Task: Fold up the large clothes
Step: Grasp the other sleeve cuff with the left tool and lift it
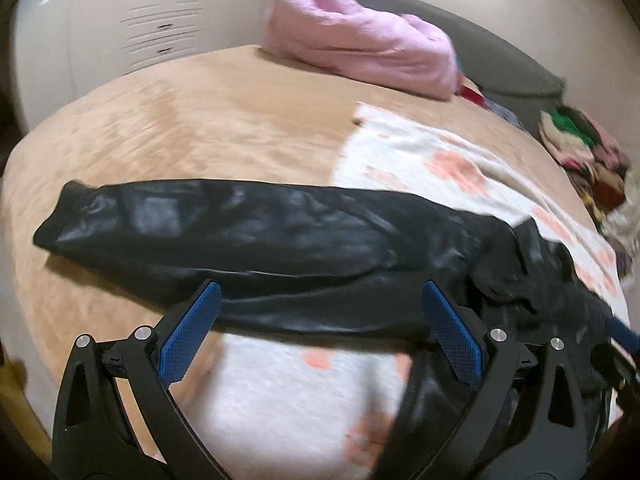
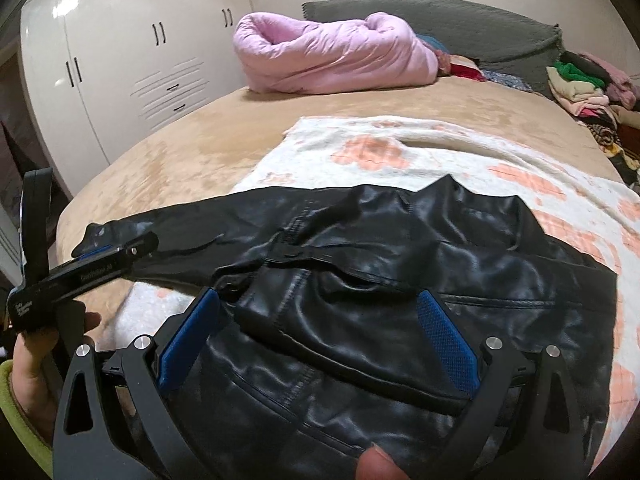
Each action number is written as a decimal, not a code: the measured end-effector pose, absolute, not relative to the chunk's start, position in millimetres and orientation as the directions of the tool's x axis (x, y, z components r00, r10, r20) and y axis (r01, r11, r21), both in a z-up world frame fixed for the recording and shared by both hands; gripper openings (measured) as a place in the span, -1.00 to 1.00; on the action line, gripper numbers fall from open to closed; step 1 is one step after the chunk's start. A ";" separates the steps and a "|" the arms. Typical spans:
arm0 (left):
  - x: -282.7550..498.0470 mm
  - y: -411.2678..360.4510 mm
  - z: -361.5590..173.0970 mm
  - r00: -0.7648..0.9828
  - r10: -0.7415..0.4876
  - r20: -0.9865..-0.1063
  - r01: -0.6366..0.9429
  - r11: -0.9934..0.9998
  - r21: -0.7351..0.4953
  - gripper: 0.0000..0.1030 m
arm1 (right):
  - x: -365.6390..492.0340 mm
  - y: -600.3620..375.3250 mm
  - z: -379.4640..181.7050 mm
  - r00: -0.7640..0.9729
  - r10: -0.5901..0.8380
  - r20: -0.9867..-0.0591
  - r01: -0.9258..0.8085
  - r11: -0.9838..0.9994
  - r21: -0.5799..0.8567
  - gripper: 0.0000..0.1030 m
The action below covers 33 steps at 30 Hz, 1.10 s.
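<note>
1. The black leather jacket [image 2: 360,280] lies across the near part of the bed [image 2: 192,152], partly on a white blanket with orange patches [image 2: 384,148], with its body toward the near right corner.
2. One sleeve [image 1: 224,220] stretches flat toward the bed's left edge; its long axis runs left to right, crosswise to both hand-held grippers.
3. The left hand-held gripper [image 1: 318,320] hangs open and empty, jaws spread wide, just short of the sleeve's near edge. The sleeve lies straight ahead of it, with the cuff end [image 1: 76,216] well off to its left.
4. The right hand-held gripper [image 2: 320,328] is also open and holds nothing, poised over the jacket body near the collar and shoulder folds.
5. Judgement: the left hand-held gripper is nearer the sleeve, so folding it inward would likely fall to that side, reaching leftward along the sleeve to the cuff.
</note>
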<state>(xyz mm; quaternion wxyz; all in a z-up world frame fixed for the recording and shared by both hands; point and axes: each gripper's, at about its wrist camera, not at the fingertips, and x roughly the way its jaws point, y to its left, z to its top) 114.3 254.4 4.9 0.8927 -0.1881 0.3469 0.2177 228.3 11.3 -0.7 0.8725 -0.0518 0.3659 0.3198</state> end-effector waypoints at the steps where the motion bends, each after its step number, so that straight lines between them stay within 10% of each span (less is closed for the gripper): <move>1: 112.2 261.5 3.5 0.658 0.269 -0.703 -0.541 0.819 -0.192 0.82 | 228.6 15.8 -1.2 0.520 0.525 -0.674 -0.604 0.784 0.144 0.92; 29: 69.4 400.8 -55.2 0.623 0.275 -0.732 -0.766 0.406 -0.499 0.82 | 226.1 79.1 -16.3 0.439 0.563 -0.701 -0.682 0.716 0.149 0.92; 32: 69.8 411.2 -54.7 0.624 0.301 -0.721 -0.766 0.419 -0.488 0.24 | 226.4 68.1 -21.7 0.436 0.558 -0.706 -0.661 0.731 0.169 0.92; 33: 69.7 413.7 -55.0 0.619 0.309 -0.722 -0.770 0.421 -0.480 -0.32 | 225.8 64.5 -22.6 0.437 0.556 -0.707 -0.655 0.735 0.173 0.92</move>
